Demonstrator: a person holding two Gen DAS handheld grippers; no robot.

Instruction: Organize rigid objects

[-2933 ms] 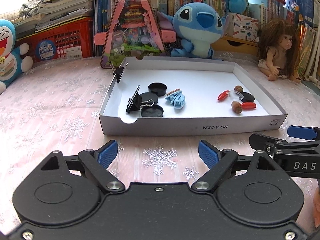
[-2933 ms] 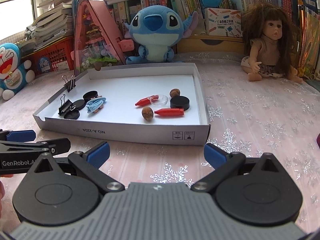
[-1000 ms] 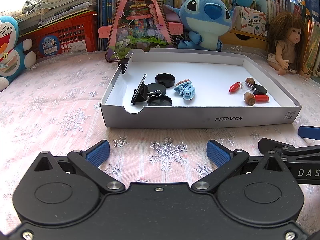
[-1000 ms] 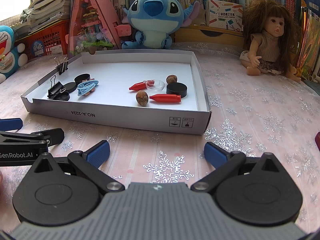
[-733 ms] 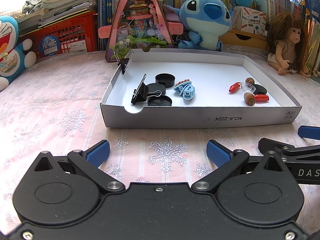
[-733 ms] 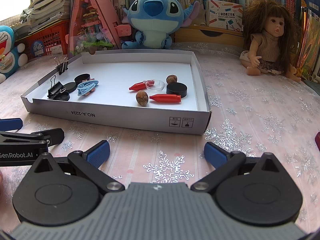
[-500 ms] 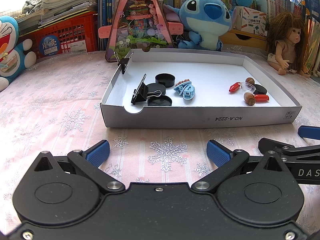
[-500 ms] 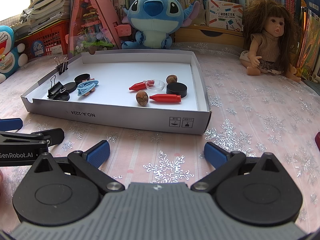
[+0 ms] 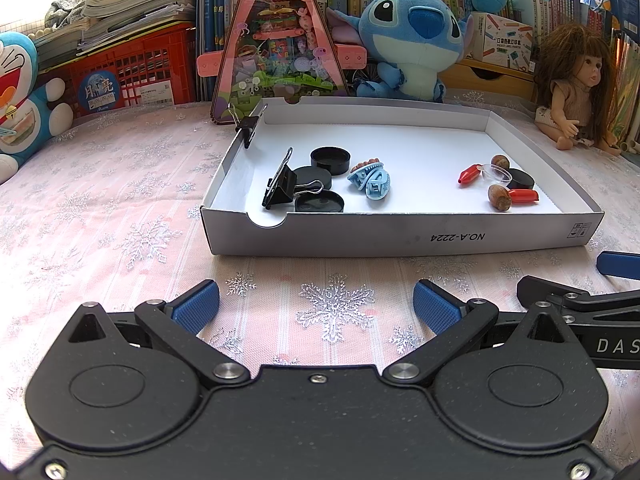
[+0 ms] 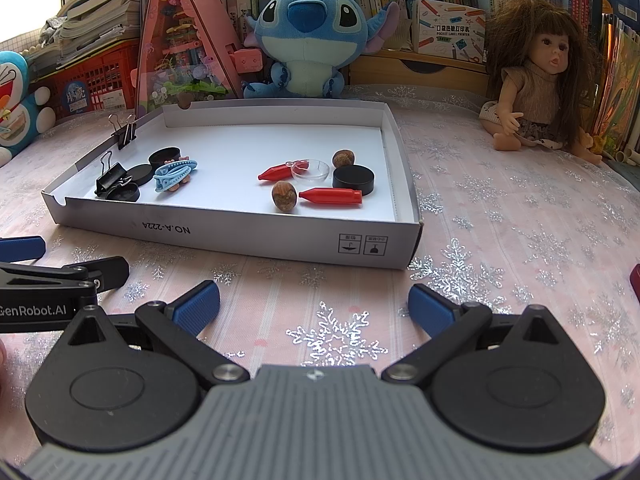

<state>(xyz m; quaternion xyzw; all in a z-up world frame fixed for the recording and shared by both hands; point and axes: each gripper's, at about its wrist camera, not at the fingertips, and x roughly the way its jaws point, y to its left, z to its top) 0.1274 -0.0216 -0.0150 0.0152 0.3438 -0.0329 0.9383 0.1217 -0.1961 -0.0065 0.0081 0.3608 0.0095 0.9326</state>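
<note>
A white cardboard tray [image 9: 400,236] [image 10: 248,236] lies on the pink snowflake tablecloth. At its left lie a black binder clip [image 9: 280,188] [image 10: 110,178], three black round lids [image 9: 330,160], and a blue hair clip [image 9: 370,180] [image 10: 174,174]. At its right lie two red bullet-shaped pieces [image 10: 330,195], two brown nuts [image 10: 284,196], a clear dish [image 10: 310,169] and a black puck [image 10: 354,180]. Another binder clip [image 9: 249,124] grips the tray's left wall. My left gripper [image 9: 316,308] and right gripper [image 10: 314,304] are open and empty, in front of the tray.
A Stitch plush [image 10: 308,28], a pink triangular toy house [image 9: 276,40], a doll [image 10: 536,80], a Doraemon plush [image 9: 20,92], a red crate [image 9: 132,76] and bookshelves stand behind the tray. A dark red object [image 10: 635,276] shows at the right edge.
Since 2.9 s ago both grippers have pulled back slightly from the tray and steadied. Over the last second nothing has visibly moved.
</note>
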